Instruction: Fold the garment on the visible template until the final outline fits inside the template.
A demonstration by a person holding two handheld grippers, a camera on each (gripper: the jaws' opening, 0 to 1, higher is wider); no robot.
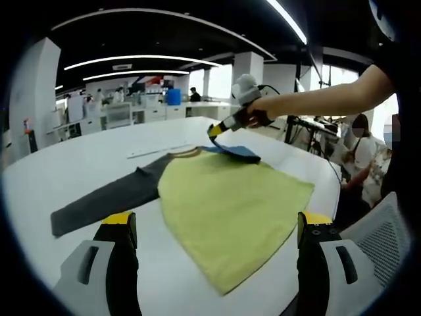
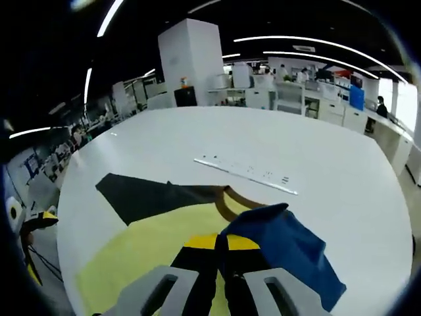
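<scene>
Judging progress, we find the fold barely begun: the garment (image 1: 230, 204) lies mostly flat on the white table (image 1: 79, 164), grey sleeve (image 1: 105, 197) outstretched. The left tool (image 1: 214, 227) hovers wide open, empty; the right tool (image 2: 220, 253) has pinched the blue sleeve (image 2: 289, 250), lifting it inward

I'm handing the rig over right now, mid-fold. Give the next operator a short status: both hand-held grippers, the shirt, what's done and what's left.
Right hand-held gripper: shut on the blue sleeve, holding it over the yellow shirt body.
Left hand-held gripper: open, holding nothing, at the near hem.
Shirt lies flat on the white table; the dark grey sleeve is still spread out to the side. A ruler-like strip lies beyond the collar.
Done: blue sleeve fold started.
Left: lay the blue sleeve down, fold the grey sleeve in, then fold the body. I cannot make out a template outline.
</scene>
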